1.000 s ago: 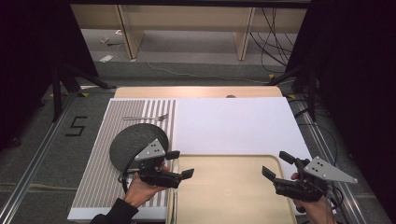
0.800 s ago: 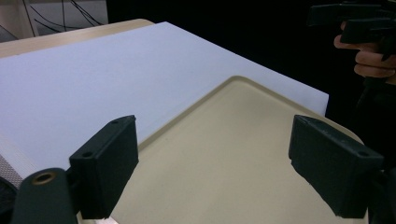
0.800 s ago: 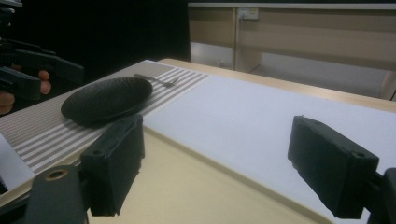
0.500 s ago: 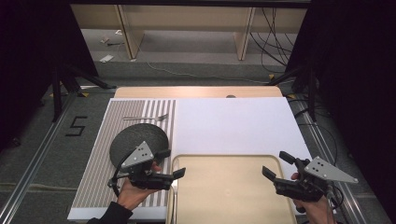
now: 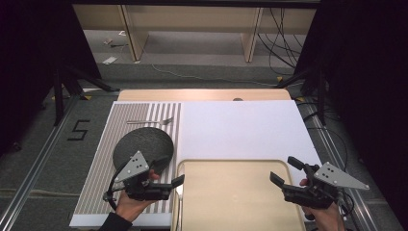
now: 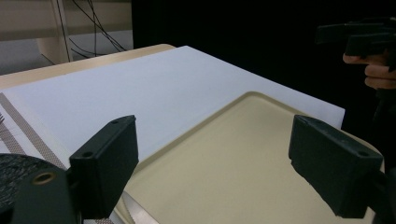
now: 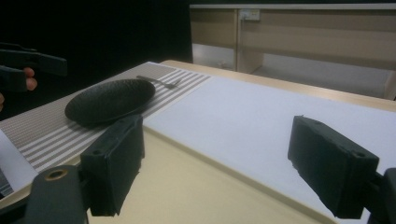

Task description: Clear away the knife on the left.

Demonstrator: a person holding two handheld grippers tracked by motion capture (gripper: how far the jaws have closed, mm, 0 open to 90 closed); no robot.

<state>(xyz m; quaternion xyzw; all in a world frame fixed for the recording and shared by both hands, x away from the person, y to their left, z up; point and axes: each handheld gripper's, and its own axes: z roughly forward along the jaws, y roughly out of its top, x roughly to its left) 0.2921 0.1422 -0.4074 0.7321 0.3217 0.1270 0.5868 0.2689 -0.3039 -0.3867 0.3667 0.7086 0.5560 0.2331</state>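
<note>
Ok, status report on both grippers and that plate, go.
Left gripper open, empty, at tray left edge. Right gripper open, empty, over tray's right side. Dark plate on striped mat, fork behind it. Nothing in the way.

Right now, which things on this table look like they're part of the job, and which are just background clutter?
Likely in play:
black plate
fork
beige tray
striped mat
left gripper and right gripper, both open

Just lying about:
floor cables
number marking on the floor
</note>
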